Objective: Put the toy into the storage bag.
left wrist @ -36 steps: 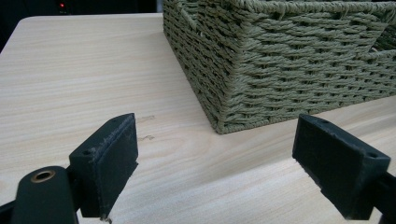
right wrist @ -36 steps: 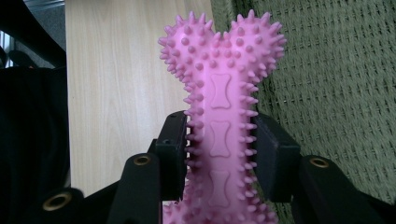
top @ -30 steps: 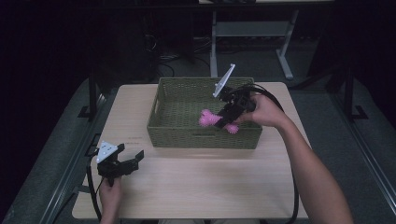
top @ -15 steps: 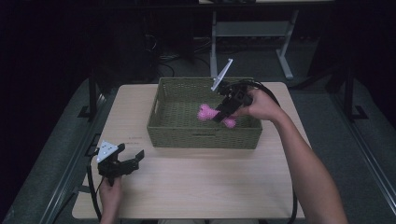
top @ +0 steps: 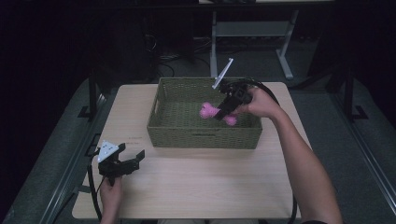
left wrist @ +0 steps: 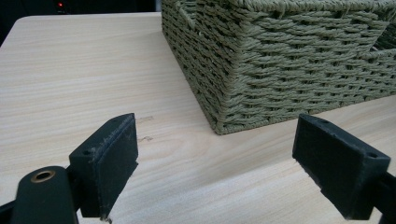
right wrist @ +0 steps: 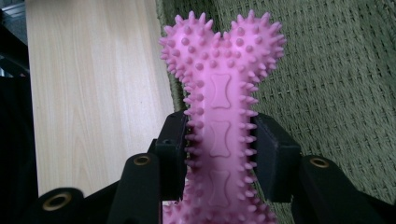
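Observation:
A pink spiky bone-shaped toy (right wrist: 222,88) is clamped across its shaft between the black jaws of my right gripper (right wrist: 220,154). In the high view the right gripper (top: 223,111) holds the pink toy (top: 208,112) over the inside of the green woven basket (top: 203,135), towards its right half. My left gripper (top: 133,159) rests near the table's front left corner with its jaws wide apart and nothing between them. In the left gripper view its open jaws frame a corner of the basket (left wrist: 280,70) a short way off.
The basket stands at the back middle of the light wooden table (top: 196,186). A dark floor, cables and a metal stand (top: 252,32) lie beyond the table's far edge. A cable trails from each gripper.
My right gripper has carried the pink toy leftward and slightly down, from the basket's right front rim to over its inside. The left gripper has stayed where it was.

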A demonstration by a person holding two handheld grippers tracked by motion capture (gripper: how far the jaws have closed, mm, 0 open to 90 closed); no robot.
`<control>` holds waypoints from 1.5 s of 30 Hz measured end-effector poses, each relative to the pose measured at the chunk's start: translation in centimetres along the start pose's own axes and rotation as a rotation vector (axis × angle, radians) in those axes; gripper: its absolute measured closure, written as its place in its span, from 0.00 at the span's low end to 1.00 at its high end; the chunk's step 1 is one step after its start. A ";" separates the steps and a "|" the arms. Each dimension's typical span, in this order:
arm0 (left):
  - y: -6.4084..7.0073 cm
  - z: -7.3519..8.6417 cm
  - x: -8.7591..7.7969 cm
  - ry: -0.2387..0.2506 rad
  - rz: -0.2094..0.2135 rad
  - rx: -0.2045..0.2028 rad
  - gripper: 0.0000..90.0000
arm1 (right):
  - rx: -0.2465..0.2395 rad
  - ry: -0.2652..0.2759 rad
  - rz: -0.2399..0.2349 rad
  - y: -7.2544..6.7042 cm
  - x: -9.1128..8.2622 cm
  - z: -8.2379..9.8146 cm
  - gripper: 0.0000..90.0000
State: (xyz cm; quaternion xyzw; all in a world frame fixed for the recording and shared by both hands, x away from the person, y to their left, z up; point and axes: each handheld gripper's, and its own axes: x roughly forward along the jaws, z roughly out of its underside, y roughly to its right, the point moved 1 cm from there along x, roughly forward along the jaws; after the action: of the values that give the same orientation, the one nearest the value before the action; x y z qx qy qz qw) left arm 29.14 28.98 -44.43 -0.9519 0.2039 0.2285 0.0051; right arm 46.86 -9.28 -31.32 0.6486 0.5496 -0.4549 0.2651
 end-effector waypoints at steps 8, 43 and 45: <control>0.0 0.0 0.0 0.002 -0.001 -0.001 0.15 | 0.010 0.000 0.003 0.5 0.2 0.1 0.64; 0.1 0.0 0.0 -0.004 0.002 0.005 0.15 | 0.064 -0.032 -0.007 3.0 3.1 0.7 0.64; 0.0 0.0 0.0 -0.003 0.000 0.005 0.15 | 0.071 -0.037 -0.009 3.1 3.2 0.8 0.64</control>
State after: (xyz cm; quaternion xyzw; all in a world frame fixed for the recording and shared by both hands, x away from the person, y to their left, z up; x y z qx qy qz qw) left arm 29.15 28.93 -44.45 -0.9515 0.2046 0.2296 0.0077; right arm 49.56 -9.20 -35.00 0.6465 0.5310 -0.4874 0.2501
